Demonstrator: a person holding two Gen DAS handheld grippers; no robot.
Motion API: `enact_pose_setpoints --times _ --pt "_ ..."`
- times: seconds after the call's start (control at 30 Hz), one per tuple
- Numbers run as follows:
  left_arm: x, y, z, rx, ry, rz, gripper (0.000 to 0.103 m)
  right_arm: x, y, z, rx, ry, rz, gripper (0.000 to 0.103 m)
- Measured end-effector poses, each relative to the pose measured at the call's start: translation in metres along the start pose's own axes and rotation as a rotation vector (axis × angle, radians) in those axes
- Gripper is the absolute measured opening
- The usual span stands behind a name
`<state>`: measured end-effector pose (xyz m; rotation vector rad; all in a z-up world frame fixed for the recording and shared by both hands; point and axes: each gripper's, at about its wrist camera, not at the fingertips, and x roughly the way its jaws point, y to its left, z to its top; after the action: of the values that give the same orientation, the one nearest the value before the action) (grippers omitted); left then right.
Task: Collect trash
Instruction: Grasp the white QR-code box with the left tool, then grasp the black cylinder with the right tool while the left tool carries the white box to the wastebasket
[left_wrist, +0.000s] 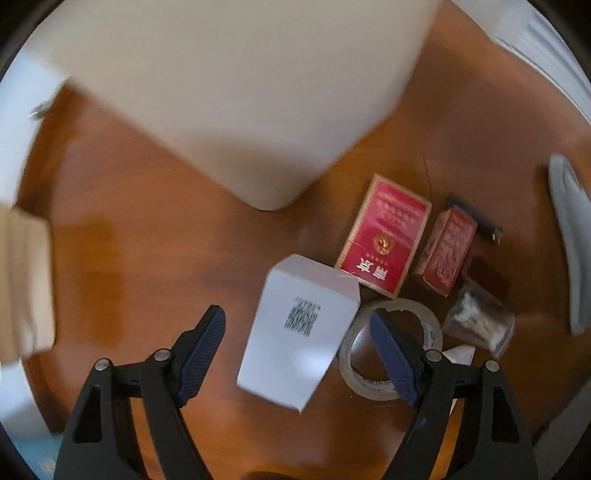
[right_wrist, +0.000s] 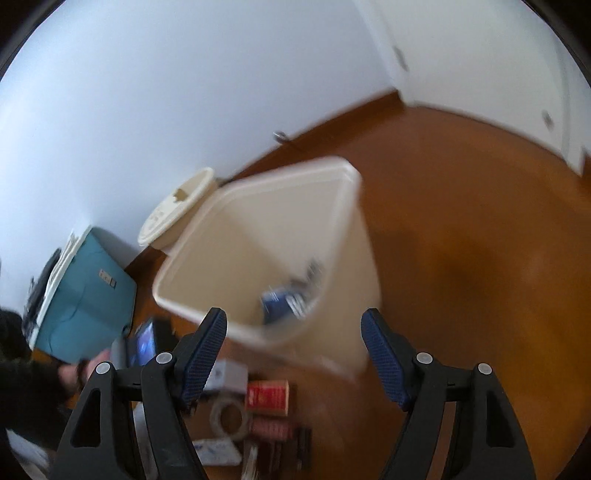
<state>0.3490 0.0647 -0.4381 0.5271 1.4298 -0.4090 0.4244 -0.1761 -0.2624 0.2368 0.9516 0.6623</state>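
Note:
In the left wrist view my left gripper (left_wrist: 297, 325) is open above a white carton with a QR code (left_wrist: 299, 332) that lies on the wooden floor between the two fingers, untouched. Beside it lie a tape roll (left_wrist: 391, 354), a red cigarette pack (left_wrist: 386, 234), a second red pack (left_wrist: 447, 253) and a clear bag of cotton swabs (left_wrist: 478, 323). The cream trash bin (left_wrist: 236, 92) stands just beyond. In the right wrist view my right gripper (right_wrist: 295, 328) is open and empty over the bin (right_wrist: 258, 236), which holds blue packaging (right_wrist: 284, 301).
A teal box (right_wrist: 85, 295) and a round cream lid (right_wrist: 177, 206) stand by the white wall. A cardboard box (left_wrist: 22, 284) is at the left. A grey object (left_wrist: 569, 240) lies at the right. White cabinet doors (right_wrist: 480, 55) are behind. A hand (right_wrist: 74, 373) holds the left gripper.

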Motion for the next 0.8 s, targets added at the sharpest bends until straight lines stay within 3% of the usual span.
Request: enact_pose_setpoints --times 0.1,0.23,0.3,0.37,0.53,0.63,0.7,0.8 --pt "0.019 -0.003 0.003 0.064 0.046 0.013 0.080 0.013 -0.017 -0.036 0.046 0.093 -0.018 0.079" --pt "0.035 0.003 0.003 0.017 0.066 -0.019 0.079 0.057 -0.017 -0.085 0.024 0.246 -0.078 0.079" --pt "0.042 -0.001 0.003 0.023 0.080 -0.026 0.061 0.077 -0.012 -0.104 0.006 0.297 -0.088 0.079" --pt "0.048 0.000 0.001 0.014 0.088 -0.037 0.055 0.099 -0.005 -0.127 -0.022 0.349 -0.115 0.079" --pt "0.048 0.010 -0.021 -0.068 0.056 -0.066 0.054 0.128 0.010 -0.175 -0.155 0.425 -0.178 0.079" --pt "0.033 0.022 -0.037 -0.168 0.003 -0.041 0.054 0.146 0.017 -0.202 -0.204 0.463 -0.199 0.074" --pt "0.016 0.034 -0.043 -0.313 -0.063 -0.045 0.054 0.152 0.019 -0.206 -0.239 0.474 -0.207 0.063" --pt "-0.007 0.043 -0.065 -0.500 -0.140 -0.047 0.054 0.162 0.023 -0.211 -0.283 0.479 -0.227 0.060"
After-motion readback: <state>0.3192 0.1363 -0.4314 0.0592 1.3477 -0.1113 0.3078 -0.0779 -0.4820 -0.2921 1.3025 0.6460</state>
